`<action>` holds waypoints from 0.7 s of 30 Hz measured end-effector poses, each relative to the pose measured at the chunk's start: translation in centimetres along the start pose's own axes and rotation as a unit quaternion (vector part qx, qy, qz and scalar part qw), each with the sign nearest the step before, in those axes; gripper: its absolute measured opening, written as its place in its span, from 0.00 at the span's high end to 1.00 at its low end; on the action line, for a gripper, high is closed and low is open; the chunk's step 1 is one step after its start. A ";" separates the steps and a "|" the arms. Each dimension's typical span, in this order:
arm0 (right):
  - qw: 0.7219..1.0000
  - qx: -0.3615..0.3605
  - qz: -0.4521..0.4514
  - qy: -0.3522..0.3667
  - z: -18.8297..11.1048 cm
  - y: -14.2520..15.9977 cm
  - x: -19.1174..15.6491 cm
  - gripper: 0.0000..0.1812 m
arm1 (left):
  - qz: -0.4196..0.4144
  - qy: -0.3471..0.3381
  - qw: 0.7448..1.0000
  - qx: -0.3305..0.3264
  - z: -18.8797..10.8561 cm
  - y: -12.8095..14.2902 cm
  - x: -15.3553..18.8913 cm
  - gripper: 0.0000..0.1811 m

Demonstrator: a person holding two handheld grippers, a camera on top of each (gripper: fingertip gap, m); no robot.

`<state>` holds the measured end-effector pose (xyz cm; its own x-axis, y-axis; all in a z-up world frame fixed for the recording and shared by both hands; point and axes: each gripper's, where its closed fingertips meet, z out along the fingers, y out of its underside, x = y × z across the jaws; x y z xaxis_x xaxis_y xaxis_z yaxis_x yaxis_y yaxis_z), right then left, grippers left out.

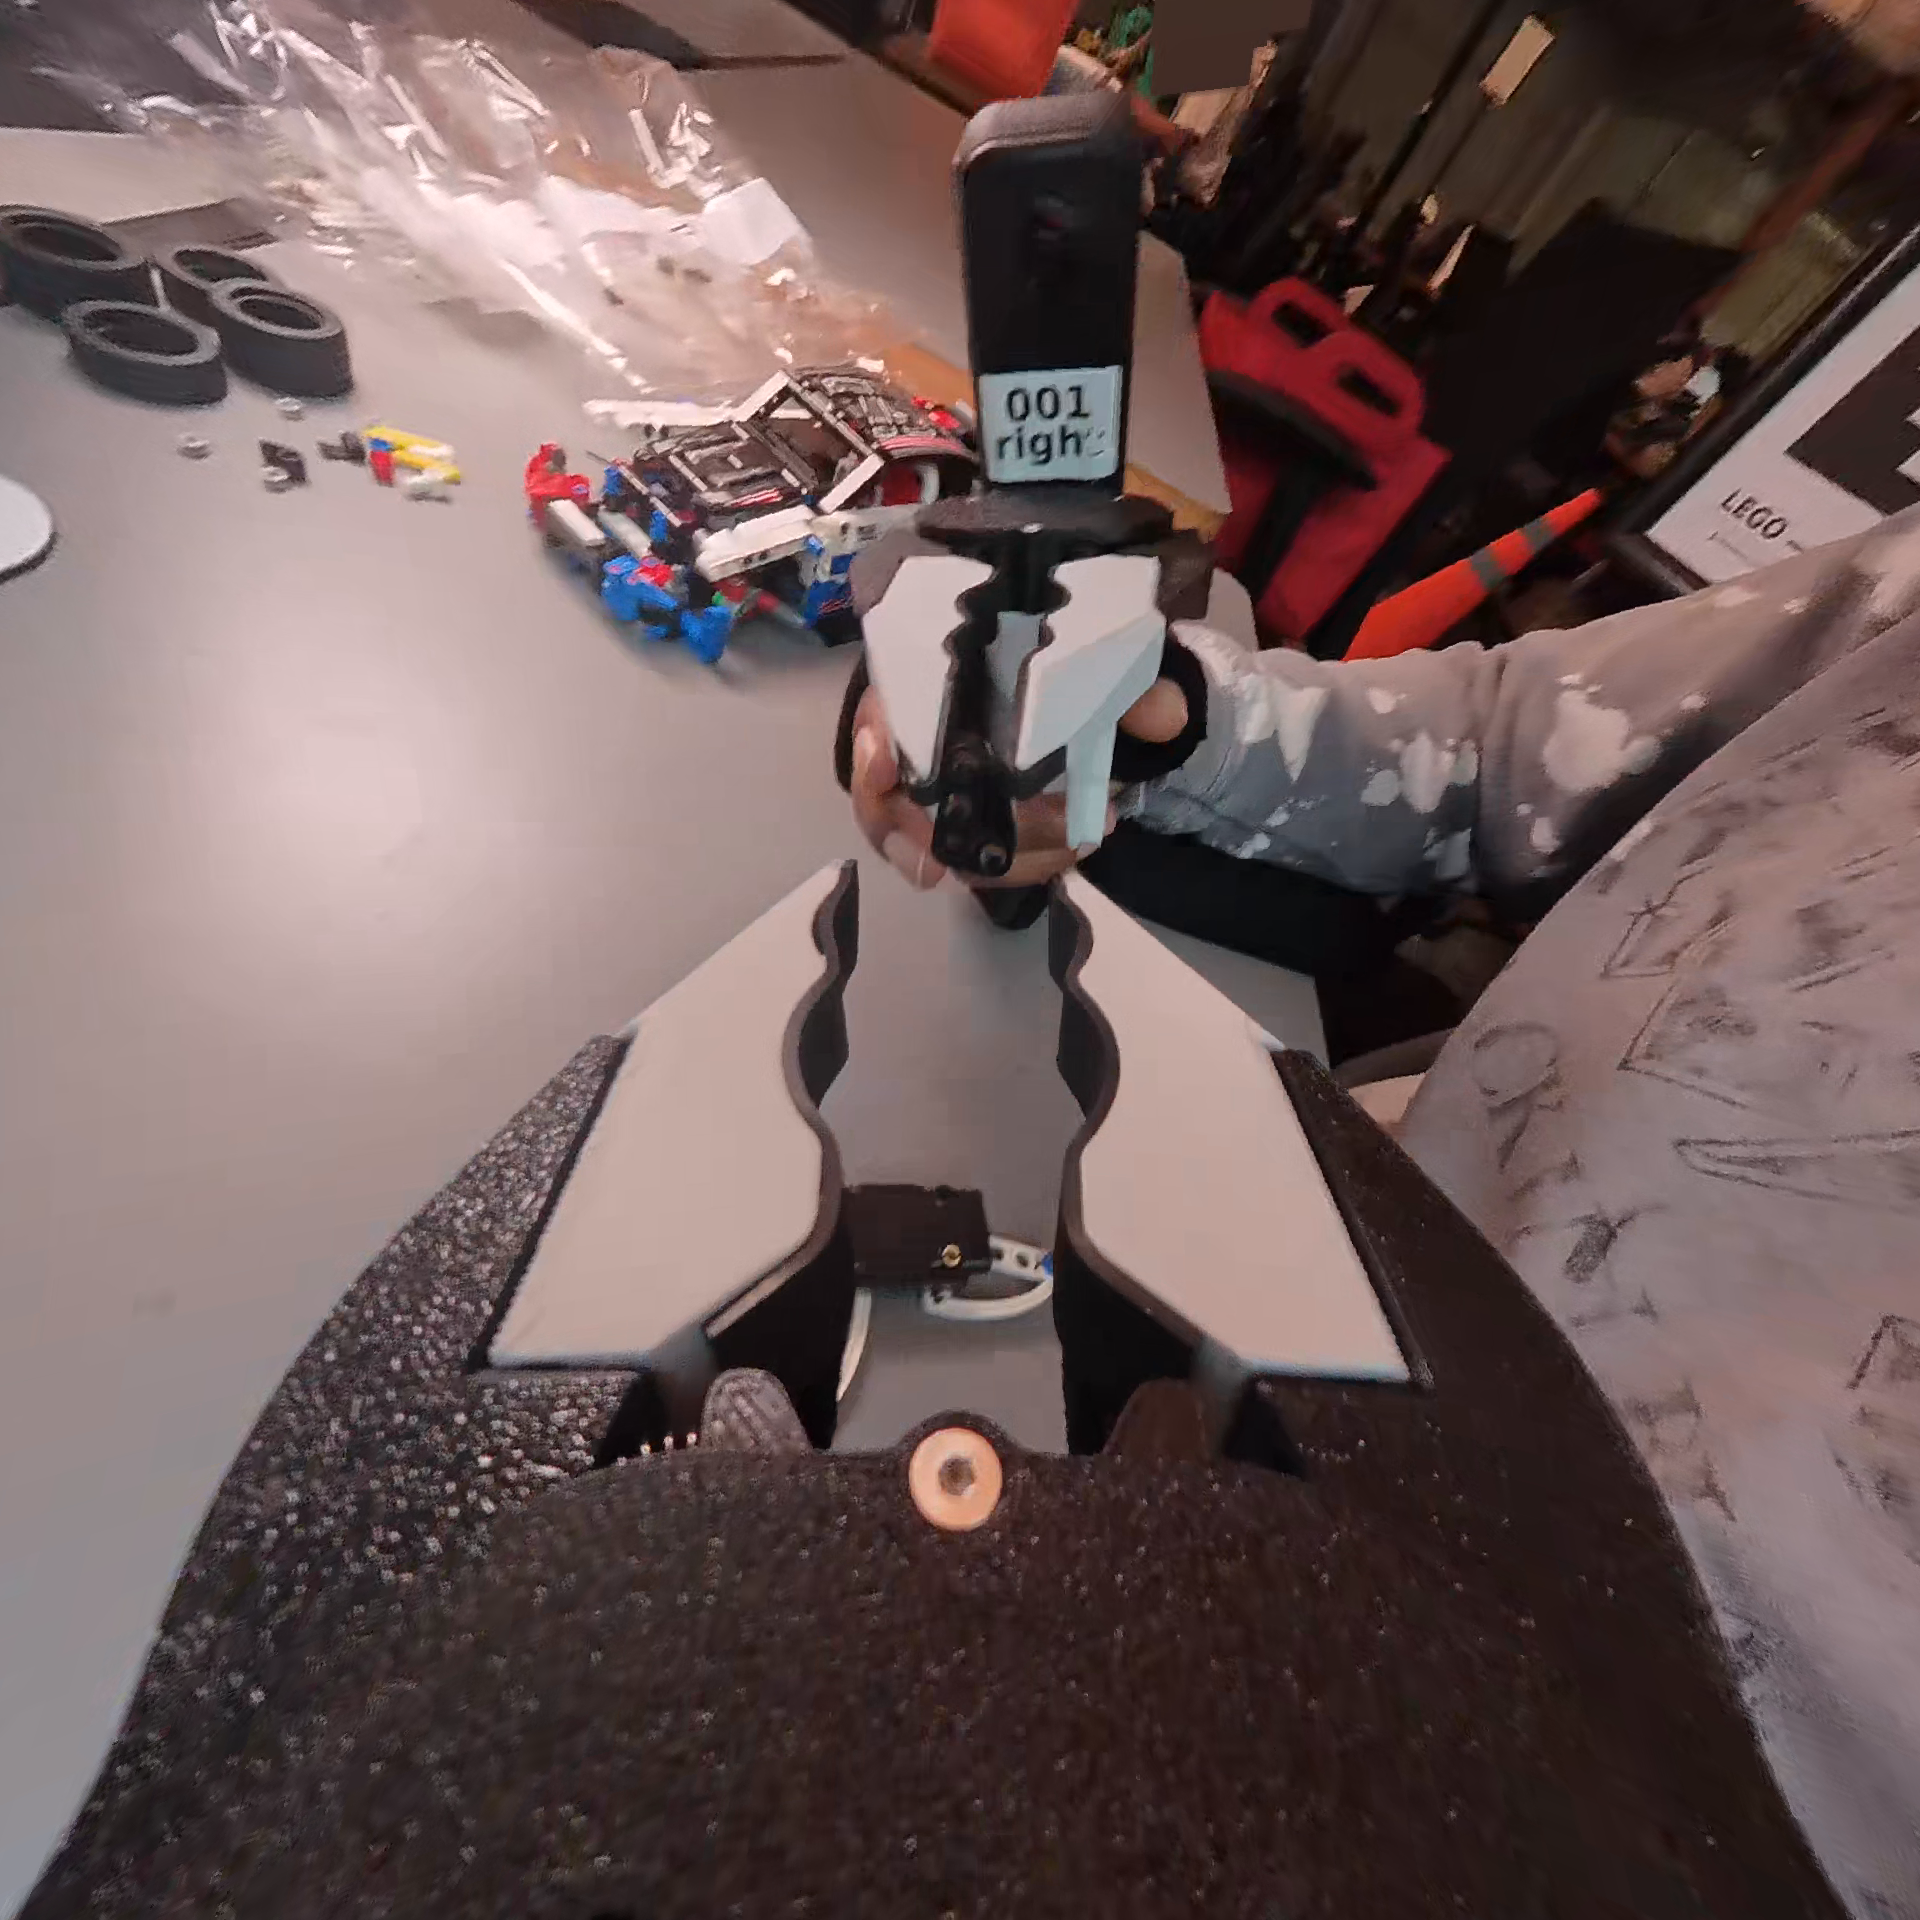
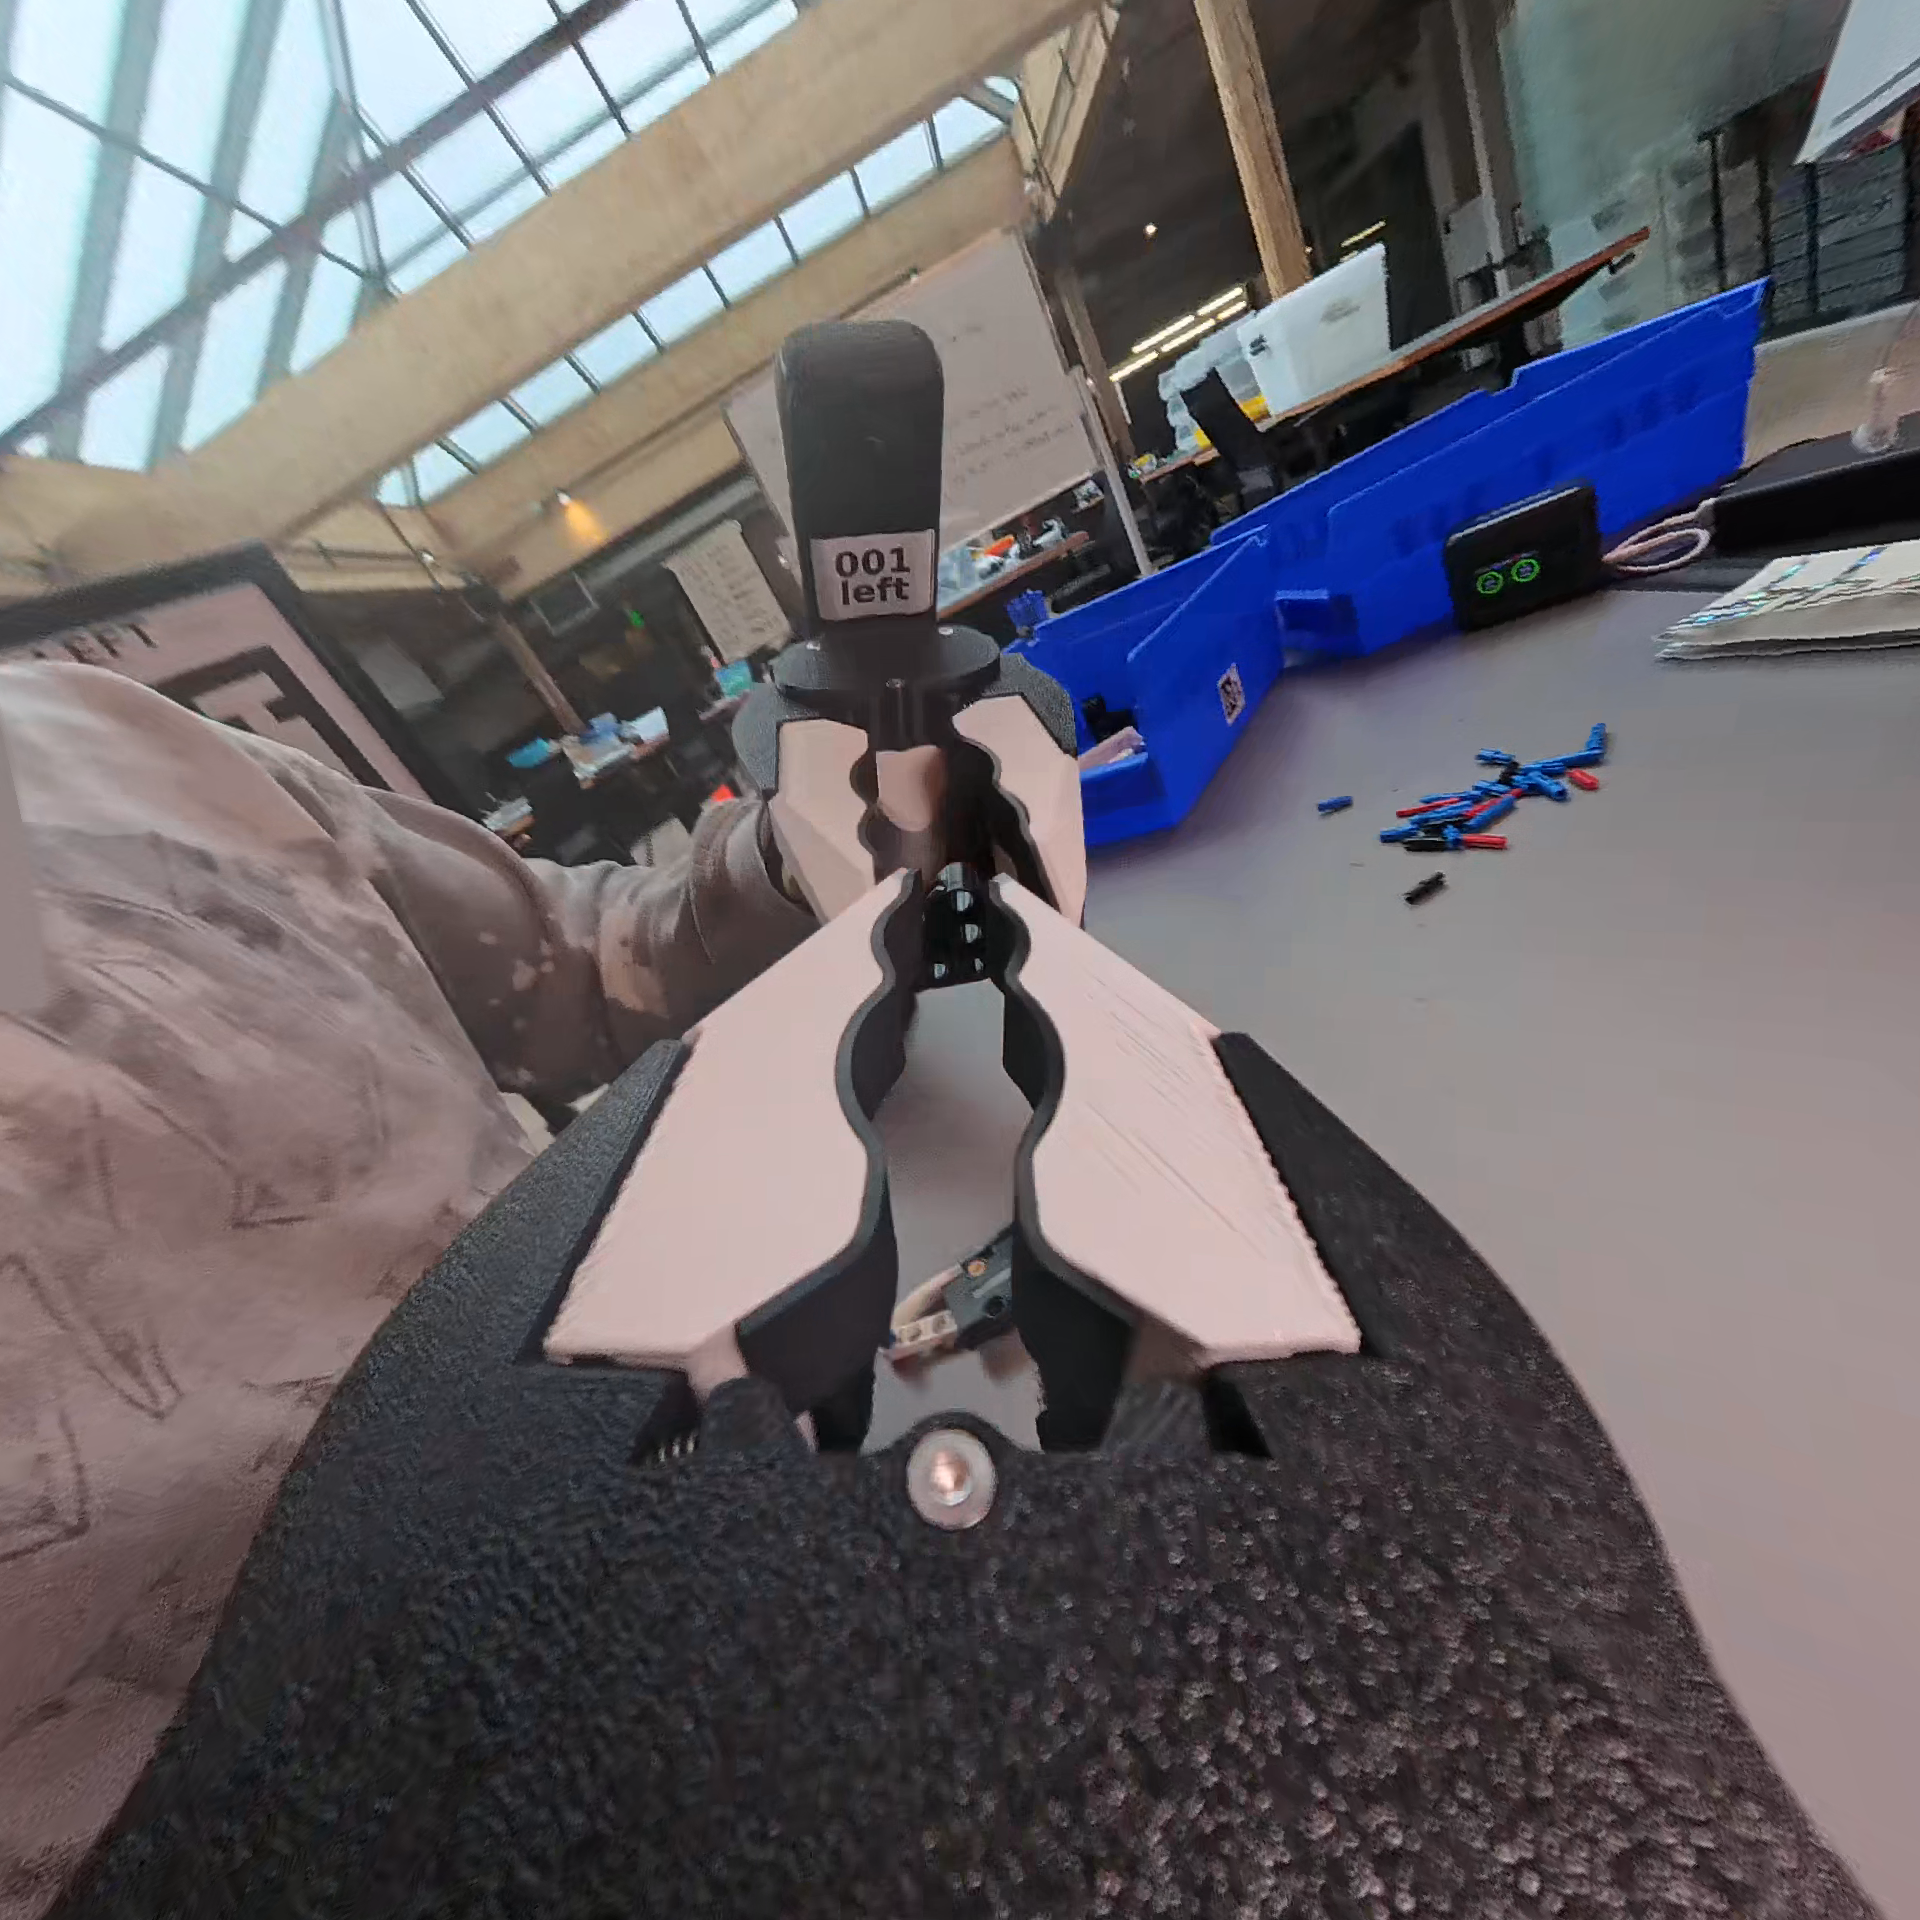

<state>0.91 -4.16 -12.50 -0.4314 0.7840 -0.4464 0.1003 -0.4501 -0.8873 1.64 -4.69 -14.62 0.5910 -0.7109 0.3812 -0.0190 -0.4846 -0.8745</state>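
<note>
Tyres (image 1: pixel 156 301): far left, one cut by the edge.
Plastic wrap (image 1: pixel 499 177): blurred.
Blue pins (image 2: pixel 1486 800): too small to tell apart.

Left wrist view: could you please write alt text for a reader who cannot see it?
The left tongs gape open, facing the right tongs shut on a black toy-brick piece; a toy-brick car sits behind on the grey table.

Grey table (image 1: pixel 312 831): black tyres (image 1: pixel 166 301), brick-built car (image 1: pixel 748 509), clear wrapping (image 1: pixel 499 177), blue bin (image 2: pixel 1403 582).
</note>
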 end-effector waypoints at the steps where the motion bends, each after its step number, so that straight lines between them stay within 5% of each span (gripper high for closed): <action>1: 1.000 0.004 0.012 -0.012 0.1 0.0 -0.2 0.94 | -0.001 0.009 1.000 0.009 0.5 -0.3 0.5 0.82; 7: 1.000 0.008 -0.004 -0.016 0.1 -0.1 -0.6 0.94 | -0.014 0.024 0.999 0.018 0.6 -0.9 1.0 0.92; 12: 0.999 -0.018 -0.042 0.013 0.0 0.3 -0.1 0.91 | 0.056 -0.060 0.996 -0.034 -2.3 -0.1 -0.3 0.92; 15: 0.989 -0.091 -0.096 0.059 -0.4 1.9 1.2 0.90 | 0.085 -0.205 0.972 -0.076 -8.5 -0.1 -4.3 0.92; 21: 0.923 -0.314 -0.189 0.115 -0.6 9.0 3.0 0.77 | 0.029 -0.486 0.855 -0.181 -26.0 3.4 -11.1 0.92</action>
<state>1.11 -5.63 -21.92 -0.3478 0.9367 -0.0407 0.5128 0.1538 -0.8446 -25.99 -11.73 -14.04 0.9678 -0.0661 -0.2429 -0.2158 -0.7143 -0.6657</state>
